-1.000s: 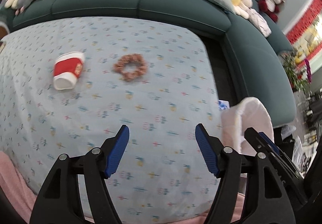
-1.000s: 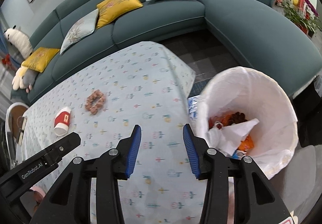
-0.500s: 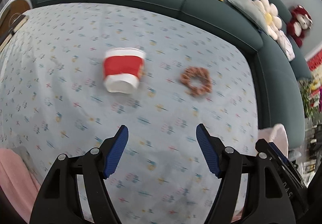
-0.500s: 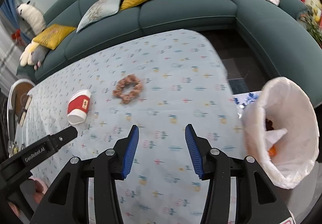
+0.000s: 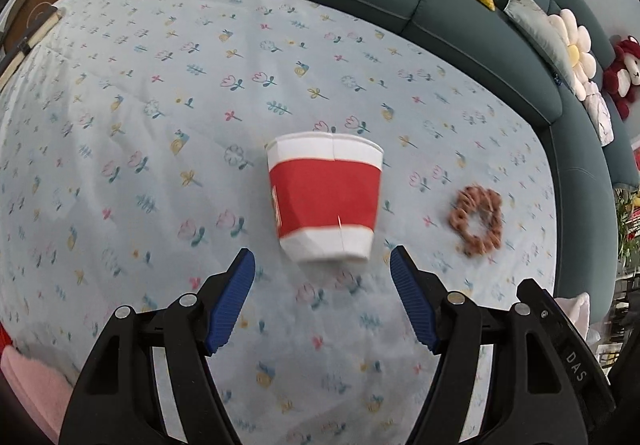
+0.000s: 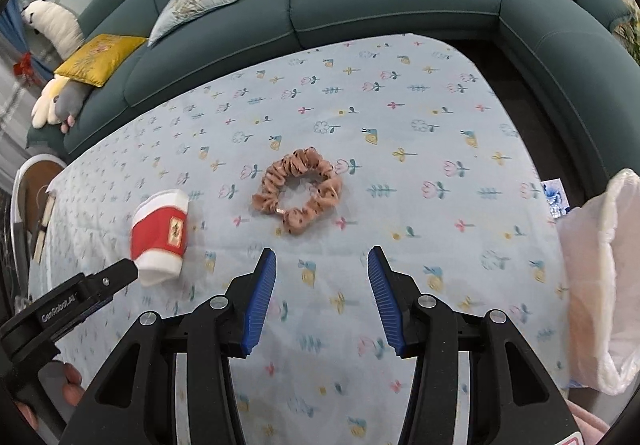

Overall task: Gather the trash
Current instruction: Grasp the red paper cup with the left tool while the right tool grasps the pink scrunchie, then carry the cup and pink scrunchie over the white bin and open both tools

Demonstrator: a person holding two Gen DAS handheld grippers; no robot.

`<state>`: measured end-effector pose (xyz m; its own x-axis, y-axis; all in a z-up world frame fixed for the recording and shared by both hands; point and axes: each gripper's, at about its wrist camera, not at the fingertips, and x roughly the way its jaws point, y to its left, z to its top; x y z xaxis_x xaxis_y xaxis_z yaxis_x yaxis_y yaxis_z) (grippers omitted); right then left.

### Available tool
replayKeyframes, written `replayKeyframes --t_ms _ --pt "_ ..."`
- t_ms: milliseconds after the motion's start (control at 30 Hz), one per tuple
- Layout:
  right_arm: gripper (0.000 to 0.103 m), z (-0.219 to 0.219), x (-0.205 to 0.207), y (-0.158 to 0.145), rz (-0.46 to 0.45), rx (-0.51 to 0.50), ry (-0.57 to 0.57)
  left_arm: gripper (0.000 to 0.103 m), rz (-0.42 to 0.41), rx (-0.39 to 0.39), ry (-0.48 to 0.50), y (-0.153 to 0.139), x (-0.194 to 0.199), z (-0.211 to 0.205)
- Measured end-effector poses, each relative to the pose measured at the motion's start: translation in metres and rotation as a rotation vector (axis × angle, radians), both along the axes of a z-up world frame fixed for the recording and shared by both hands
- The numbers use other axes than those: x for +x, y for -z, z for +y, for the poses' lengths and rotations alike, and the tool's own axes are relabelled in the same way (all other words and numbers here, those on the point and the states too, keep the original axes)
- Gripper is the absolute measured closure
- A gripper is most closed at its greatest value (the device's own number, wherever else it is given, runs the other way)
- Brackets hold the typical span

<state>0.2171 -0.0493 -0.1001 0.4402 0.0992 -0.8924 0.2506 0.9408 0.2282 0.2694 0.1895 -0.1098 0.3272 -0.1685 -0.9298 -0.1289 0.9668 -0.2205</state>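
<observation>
A red and white paper cup (image 5: 325, 201) lies on its side on the flowered tablecloth, just ahead of my open, empty left gripper (image 5: 322, 265). It also shows at the left of the right wrist view (image 6: 160, 235). A pink dotted scrunchie (image 6: 298, 191) lies ahead of my open, empty right gripper (image 6: 322, 265); in the left wrist view it (image 5: 477, 220) lies to the right of the cup. The white-lined trash bin (image 6: 600, 281) stands off the table's right edge.
A teal corner sofa (image 6: 384, 1) with yellow and grey cushions and soft toys wraps the table's far and right sides. A round wooden-topped stool (image 5: 36, 5) stands at the far left. The left gripper's body (image 6: 72, 301) shows low left in the right wrist view.
My left gripper has swung left and moved in close on the cup, which now sits right before the jaws. My right gripper has turned away from the bin toward the scrunchie.
</observation>
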Motion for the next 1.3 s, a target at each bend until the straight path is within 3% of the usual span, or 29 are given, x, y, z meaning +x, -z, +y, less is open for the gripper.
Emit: replayKeyframes --t_ms 67,533,733,933,1300 --pt "0.056 0.001 0.011 0.007 0.012 -0.005 0.008 0.031 0.012 -0.001 0.001 0.007 0.009 0.0" --pt "0.056 0.0 0.06 0.047 0.076 -0.029 0.037 0.03 0.077 -0.022 0.019 0.044 0.034 -0.004" --pt "0.056 0.007 0.061 0.053 0.076 -0.042 0.021 0.039 0.051 0.005 0.053 0.044 0.032 -0.012" --pt "0.089 0.008 0.052 0.052 0.085 -0.033 0.0 0.04 0.039 0.01 0.069 0.04 0.025 -0.022" --pt "0.094 -0.01 -0.006 0.039 0.068 0.005 -0.001 0.04 0.03 -0.016 0.12 0.021 -0.013 -0.066"
